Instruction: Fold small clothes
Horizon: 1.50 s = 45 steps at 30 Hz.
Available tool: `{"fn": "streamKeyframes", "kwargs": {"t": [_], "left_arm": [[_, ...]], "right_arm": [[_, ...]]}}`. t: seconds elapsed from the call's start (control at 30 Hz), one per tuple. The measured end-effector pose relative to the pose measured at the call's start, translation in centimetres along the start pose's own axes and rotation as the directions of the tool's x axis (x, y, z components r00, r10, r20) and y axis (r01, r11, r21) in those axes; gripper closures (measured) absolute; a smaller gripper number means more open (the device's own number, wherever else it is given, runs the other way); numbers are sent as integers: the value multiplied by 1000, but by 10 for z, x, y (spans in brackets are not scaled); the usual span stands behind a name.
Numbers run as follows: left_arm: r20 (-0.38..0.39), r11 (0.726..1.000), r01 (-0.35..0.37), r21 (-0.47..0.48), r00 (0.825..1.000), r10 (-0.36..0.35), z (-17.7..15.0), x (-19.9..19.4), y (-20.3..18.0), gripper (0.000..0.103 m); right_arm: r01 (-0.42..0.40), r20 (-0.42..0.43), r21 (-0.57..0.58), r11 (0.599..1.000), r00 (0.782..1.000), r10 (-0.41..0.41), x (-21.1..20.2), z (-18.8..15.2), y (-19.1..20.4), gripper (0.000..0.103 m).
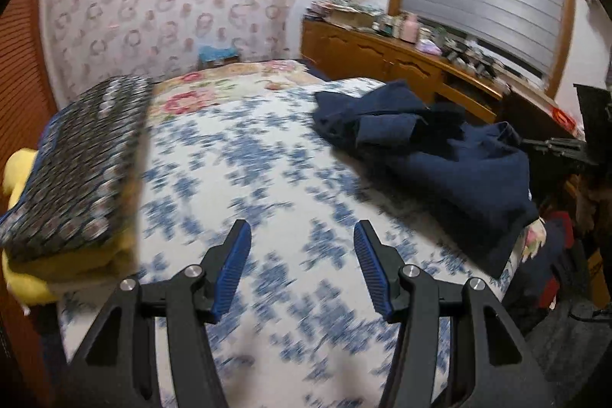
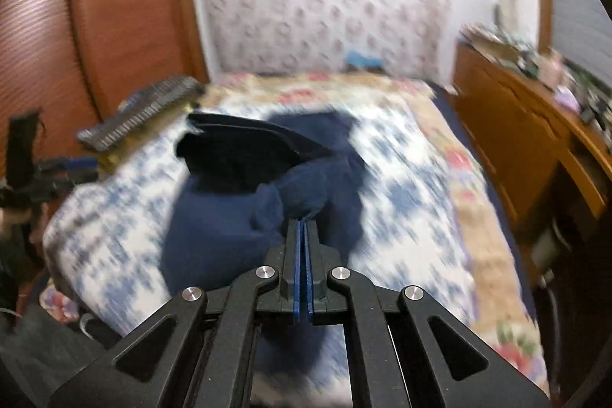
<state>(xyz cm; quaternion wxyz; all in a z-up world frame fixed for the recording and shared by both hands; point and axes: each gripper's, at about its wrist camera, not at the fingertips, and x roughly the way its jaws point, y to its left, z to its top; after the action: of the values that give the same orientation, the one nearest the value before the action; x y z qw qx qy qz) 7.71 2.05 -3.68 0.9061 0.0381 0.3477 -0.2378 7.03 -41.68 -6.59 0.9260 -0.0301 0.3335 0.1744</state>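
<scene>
1. My right hand-held gripper [image 2: 304, 222] pinches the blue garment [image 2: 229, 213], bunched on the bed [image 2: 413, 186].
2. My left hand-held gripper [image 1: 302, 232] hangs wide open over the bed, holding nothing.
3. A folded pile [image 1: 76, 159] sits at the bed's left.

Matt navy cloth garment [image 1: 451, 155], printed cotton bedspread [image 1: 248, 155], glossy wooden dresser [image 1: 382, 56].

Navy garment [image 1: 451, 155]: dark blue knit, crumpled, unfolded, lying at bed's right edge, approx. 2 o'clock in left wrist view. One bunched section lifted off the bedding at 12 o'clock, right wrist view.
</scene>
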Motion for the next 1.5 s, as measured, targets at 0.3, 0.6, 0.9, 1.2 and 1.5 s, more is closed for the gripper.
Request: {"fn": "streamKeyframes", "kwargs": {"t": [0.3,0.6,0.9,1.2,1.5], "left_arm": [[-59,993,84,87,995,-79,40,60,-36,48],[-90,993,87,74,993,-80,59,103,-36,48],[-38,1000,30,-3,999,-30,61,85,0,48],[-25,1000,12,-14,1000,-12,66,82,13,48],[-28,998,66,-5,997,-66,77,92,4,48]], "right_arm": [[66,1,-3,998,998,-66,-10,-13,-20,88],[-95,-29,-162,982,995,92,65,41,3,32],[-319,-180,-299,899,944,275,128,72,67,32],[-331,-296,-364,871,927,229,170,74,91,75],[-198,-78,-235,952,980,185,116,123,14,96]]}}
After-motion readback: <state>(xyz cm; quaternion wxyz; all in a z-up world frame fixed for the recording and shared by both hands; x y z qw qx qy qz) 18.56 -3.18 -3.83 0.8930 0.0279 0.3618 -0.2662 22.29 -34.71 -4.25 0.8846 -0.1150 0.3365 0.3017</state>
